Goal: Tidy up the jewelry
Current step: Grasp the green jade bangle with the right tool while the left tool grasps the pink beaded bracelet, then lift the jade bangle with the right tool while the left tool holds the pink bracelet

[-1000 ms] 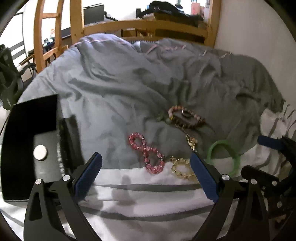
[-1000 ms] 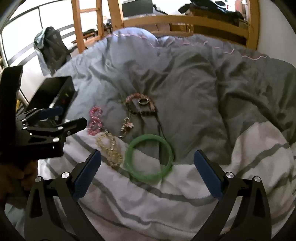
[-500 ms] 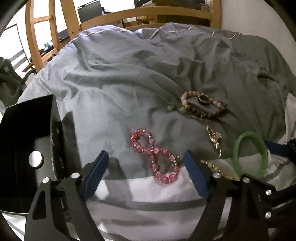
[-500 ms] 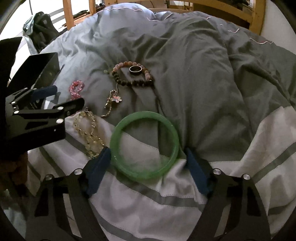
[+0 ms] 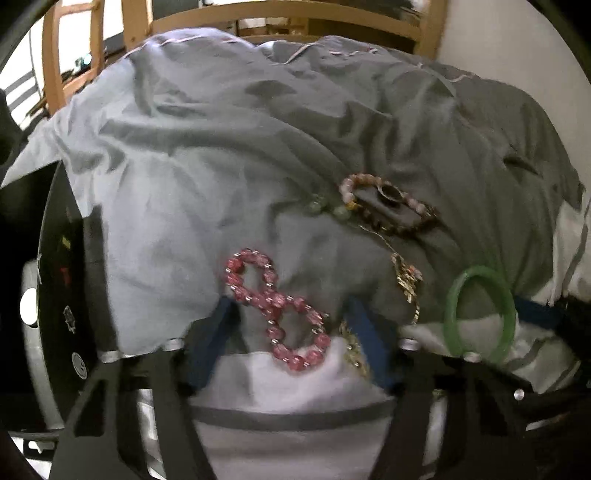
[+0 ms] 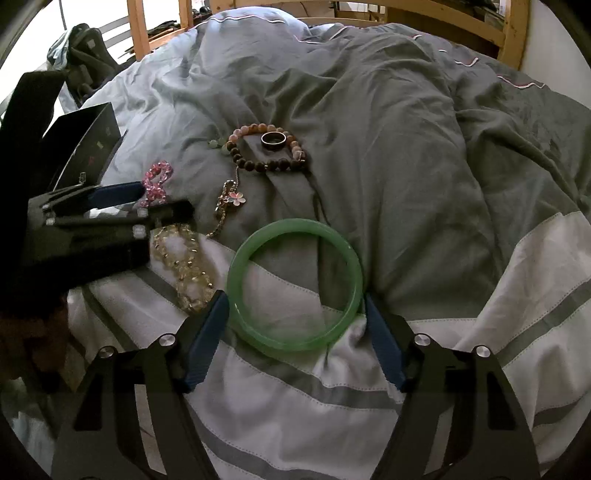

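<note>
Blue-padded right tongs (image 6: 293, 325) straddle the green bangle (image 6: 294, 284) and left tongs (image 5: 290, 341) the pink bead bracelet (image 5: 275, 306), both parted wide, gripping nothing, so every piece lies unsorted on the bed (image 6: 424, 184), the black box (image 6: 83, 144) left of them.

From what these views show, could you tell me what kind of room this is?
Most likely a bedroom: the jewelry lies on a rumpled grey duvet with a wooden bed frame behind, and clothes are heaped beside the bed.
</note>
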Demonstrator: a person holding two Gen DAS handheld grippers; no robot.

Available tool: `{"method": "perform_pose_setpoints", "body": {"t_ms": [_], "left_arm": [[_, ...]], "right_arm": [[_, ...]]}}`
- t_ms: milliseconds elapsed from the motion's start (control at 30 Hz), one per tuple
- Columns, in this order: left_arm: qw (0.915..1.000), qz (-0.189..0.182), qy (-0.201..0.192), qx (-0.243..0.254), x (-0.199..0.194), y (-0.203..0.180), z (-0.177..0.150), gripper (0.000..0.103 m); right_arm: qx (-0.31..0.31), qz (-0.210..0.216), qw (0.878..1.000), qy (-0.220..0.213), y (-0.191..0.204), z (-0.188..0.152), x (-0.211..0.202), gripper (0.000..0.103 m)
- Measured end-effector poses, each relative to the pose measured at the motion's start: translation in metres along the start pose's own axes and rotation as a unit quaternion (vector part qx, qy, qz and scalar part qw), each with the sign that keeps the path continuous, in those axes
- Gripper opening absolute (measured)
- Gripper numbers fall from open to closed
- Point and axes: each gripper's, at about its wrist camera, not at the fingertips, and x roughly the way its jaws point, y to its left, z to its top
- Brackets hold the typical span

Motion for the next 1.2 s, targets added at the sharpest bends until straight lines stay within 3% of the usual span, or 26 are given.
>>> {"method": "perform_pose_setpoints", "body": {"t_ms": [67,100,133,233,367,433,467,700,800,833,900,1067,1200], "left_arm": [[0.9998,-0.006,0.001,-0.020,-0.001,0.007,0.001,0.033],[0.9995,-0.010,0.003,-0.029,-0.002,0.011,0.002,0.030],[0.9992,-0.015,0.002,-0.036,-0.003,0.014,0.003,0.019],[0.9982,-0.031,-0.006,-0.052,-0.007,0.020,0.006,0.009],[0.9974,-0.040,-0.028,-0.052,-0.020,0.018,0.009,0.008],[0.9969,-0.045,-0.040,-0.050,-0.026,0.016,0.010,0.008],[0.9964,-0.048,-0.047,-0.051,-0.030,0.015,0.011,0.008],[0.9951,-0.055,-0.062,-0.055,-0.037,0.015,0.012,0.008],[0.9952,-0.055,-0.063,-0.051,-0.038,0.015,0.014,0.008],[0.9953,-0.055,-0.062,-0.050,-0.040,0.016,0.011,0.008],[0.9956,-0.055,-0.059,-0.047,-0.038,0.016,0.011,0.008],[0.9965,-0.049,-0.051,-0.043,-0.033,0.014,0.010,0.008],[0.9964,-0.048,-0.053,-0.046,-0.034,0.015,0.010,0.008]], "right_arm": [[0.004,0.003,1.000,-0.001,-0.001,-0.001,-0.001,0.068],[0.004,0.004,1.000,-0.001,-0.001,-0.001,-0.001,0.068],[0.005,0.004,1.000,-0.003,-0.001,-0.001,-0.001,0.068],[0.007,0.005,1.000,-0.008,-0.003,0.000,-0.003,0.067],[0.017,0.013,0.999,-0.036,-0.007,0.003,-0.014,0.065],[0.015,0.029,0.998,-0.051,-0.006,0.007,-0.019,0.019],[0.014,0.028,0.998,-0.051,-0.005,0.008,-0.021,0.015],[0.022,0.021,0.998,-0.049,-0.009,0.009,-0.020,0.009],[0.024,0.027,0.998,-0.050,-0.009,0.009,-0.020,0.012],[0.030,0.031,0.998,-0.049,-0.010,0.009,-0.019,0.017],[0.046,0.038,0.997,-0.046,-0.013,0.009,-0.016,0.067],[0.036,0.073,0.994,-0.075,-0.004,0.012,-0.021,0.069],[0.013,0.073,0.994,-0.085,0.007,0.017,-0.015,0.069]]}}
